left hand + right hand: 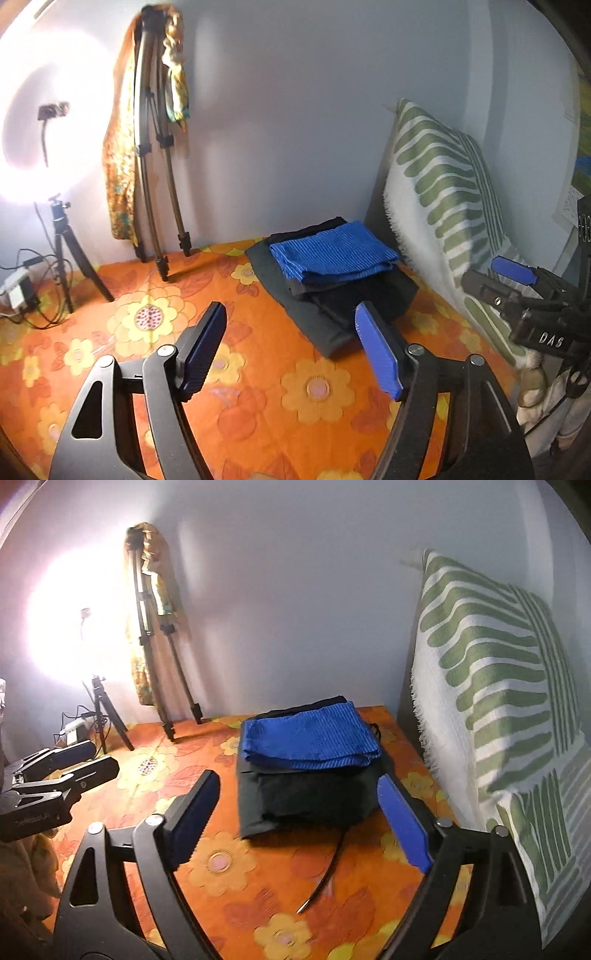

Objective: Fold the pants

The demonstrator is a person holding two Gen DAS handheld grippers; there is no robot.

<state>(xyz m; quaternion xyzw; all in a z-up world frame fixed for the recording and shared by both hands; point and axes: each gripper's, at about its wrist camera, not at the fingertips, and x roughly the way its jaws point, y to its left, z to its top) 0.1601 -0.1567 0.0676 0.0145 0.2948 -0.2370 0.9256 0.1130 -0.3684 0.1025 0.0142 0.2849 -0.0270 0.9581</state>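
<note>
A stack of folded clothes lies on the orange flowered bed sheet (258,387) near the wall. Folded black pants (332,314) are at the bottom, with a folded blue ribbed garment (332,254) on top. The stack also shows in the right wrist view, black pants (314,797) under the blue garment (310,738), with a black drawstring (328,871) trailing toward me. My left gripper (291,347) is open and empty, just short of the stack. My right gripper (299,819) is open and empty, in front of the stack.
A green-striped white pillow (498,701) leans against the wall at the right. A folded tripod (155,166) draped with patterned cloth stands against the back wall. A bright ring light (40,129) on a stand with cables sits at the left.
</note>
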